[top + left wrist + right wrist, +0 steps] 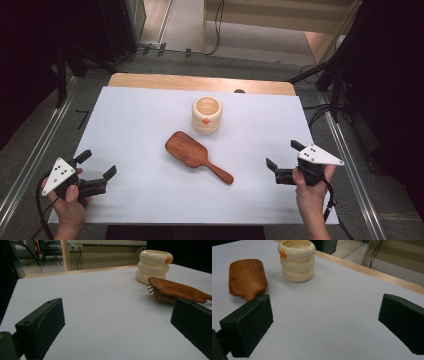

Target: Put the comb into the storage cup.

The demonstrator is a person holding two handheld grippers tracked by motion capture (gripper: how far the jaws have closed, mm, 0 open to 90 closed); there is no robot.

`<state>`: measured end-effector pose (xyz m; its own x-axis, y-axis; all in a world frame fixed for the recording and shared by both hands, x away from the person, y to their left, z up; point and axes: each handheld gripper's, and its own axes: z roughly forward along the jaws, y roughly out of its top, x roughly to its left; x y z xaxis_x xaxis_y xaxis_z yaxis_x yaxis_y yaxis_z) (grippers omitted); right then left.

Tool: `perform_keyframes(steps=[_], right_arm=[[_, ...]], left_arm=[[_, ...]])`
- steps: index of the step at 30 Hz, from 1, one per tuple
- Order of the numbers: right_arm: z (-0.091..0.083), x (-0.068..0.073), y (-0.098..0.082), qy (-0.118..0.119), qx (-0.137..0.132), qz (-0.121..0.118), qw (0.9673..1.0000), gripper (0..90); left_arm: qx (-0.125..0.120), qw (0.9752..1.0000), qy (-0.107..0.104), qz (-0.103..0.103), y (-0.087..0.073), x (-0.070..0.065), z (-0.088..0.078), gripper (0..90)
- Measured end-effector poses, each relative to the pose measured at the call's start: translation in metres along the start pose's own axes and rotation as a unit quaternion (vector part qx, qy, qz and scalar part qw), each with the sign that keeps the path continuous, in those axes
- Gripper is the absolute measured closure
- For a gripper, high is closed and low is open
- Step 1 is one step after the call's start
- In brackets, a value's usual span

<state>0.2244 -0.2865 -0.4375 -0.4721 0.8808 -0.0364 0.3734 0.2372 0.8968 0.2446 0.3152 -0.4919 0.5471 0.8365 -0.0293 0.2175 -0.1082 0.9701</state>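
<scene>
Left tongs (pixel 96 165): nearest the high camera, at the near left corner of the tabletop (pixel 140 130), held in the person's left hand (pixel 70 200). Jaws spread wide, holding nothing, hovering low over the white surface. Seen again in the left gripper view (pixel 117 322), pointed toward the brush.

Right tongs (pixel 285 155): near right edge, in the right hand (pixel 310 187). Jaws wide apart, empty; the right gripper view (pixel 324 325) confirms bare tabletop between them.

Hairbrush (pixel 196 156): wooden paddle type, lying mid-tabletop, bristles down, handle running toward the near right. Well apart from both tongs. Head end sits near the cup but does not touch it.

Cup (pixel 207 114): cream, ringed like stacked bands, small orange mark on its side, upright, open top, just beyond the brush head.

Risk notes, as judgement:
- The smooth, rounded handle may slip or roll if pinched off centre.
- Gripped at the handle's end, the heavier head would likely droop and twist out.
- A sweep past the brush head could knock the cup, which stands close behind it.
- Pressing down on the bristles may make the brush tilt or skate across the surface.
</scene>
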Motion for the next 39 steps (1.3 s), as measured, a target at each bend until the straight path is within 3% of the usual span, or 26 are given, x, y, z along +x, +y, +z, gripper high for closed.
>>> perform_keyframes(steps=[8, 20, 39], right_arm=[[0.01, 0.008, 0.019, 0.019, 0.018, -0.003, 0.9996, 0.0], [0.03, 0.02, 0.041, 0.046, 0.053, -0.026, 0.9972, 0.0], [0.062, 0.043, 0.068, 0.076, 0.109, -0.054, 0.9897, 0.0]], left_arm=[[0.004, 1.0, 0.005, 0.004, 0.0, -0.001, 0.0, 0.0], [0.002, 1.0, 0.006, 0.003, 0.0, -0.001, 0.0, 0.0], [0.003, 1.0, 0.004, 0.005, 0.0, -0.002, 0.0, 0.0]])
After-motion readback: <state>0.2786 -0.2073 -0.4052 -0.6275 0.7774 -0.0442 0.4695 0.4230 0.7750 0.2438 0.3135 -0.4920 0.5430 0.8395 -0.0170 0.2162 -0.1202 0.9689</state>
